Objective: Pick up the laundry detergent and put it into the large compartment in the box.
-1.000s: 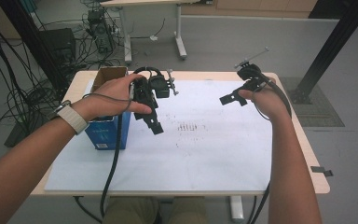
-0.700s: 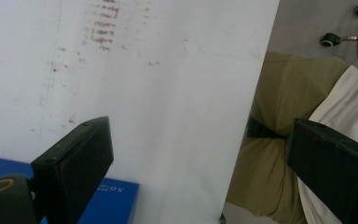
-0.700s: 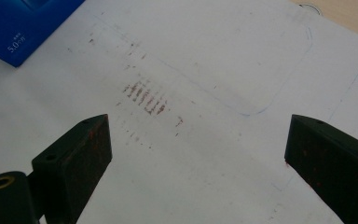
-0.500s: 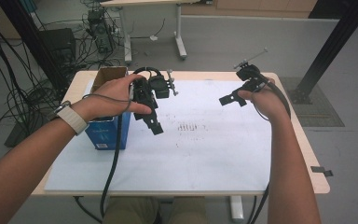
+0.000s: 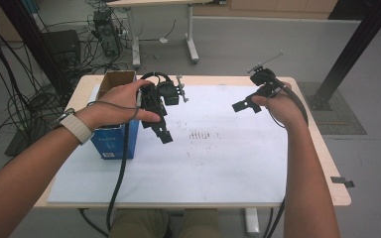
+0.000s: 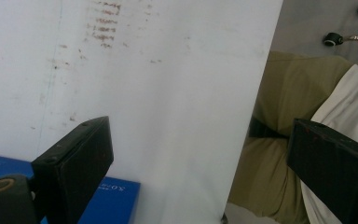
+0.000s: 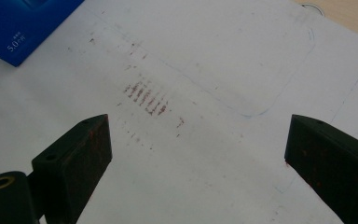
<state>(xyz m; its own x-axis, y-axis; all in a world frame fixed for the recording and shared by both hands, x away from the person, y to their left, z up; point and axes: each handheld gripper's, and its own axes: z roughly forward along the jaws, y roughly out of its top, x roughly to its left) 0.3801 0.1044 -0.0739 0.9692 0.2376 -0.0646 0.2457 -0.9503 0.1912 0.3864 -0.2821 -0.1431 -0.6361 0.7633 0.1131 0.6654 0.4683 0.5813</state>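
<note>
Blue cardboard makes up the box, an open-topped carton with brown flaps and small white print on its front face. It is stood upright at the near-left part of the white sheet that covers the table; its long axis is seen running away from the person.

The left gripper is held just right of the box, above the sheet, with jaws spread wide and nothing between them. The right gripper is held well right of the box, also wide apart and empty. A patch of reddish smudges is seen on the sheet between box and right gripper.
</note>
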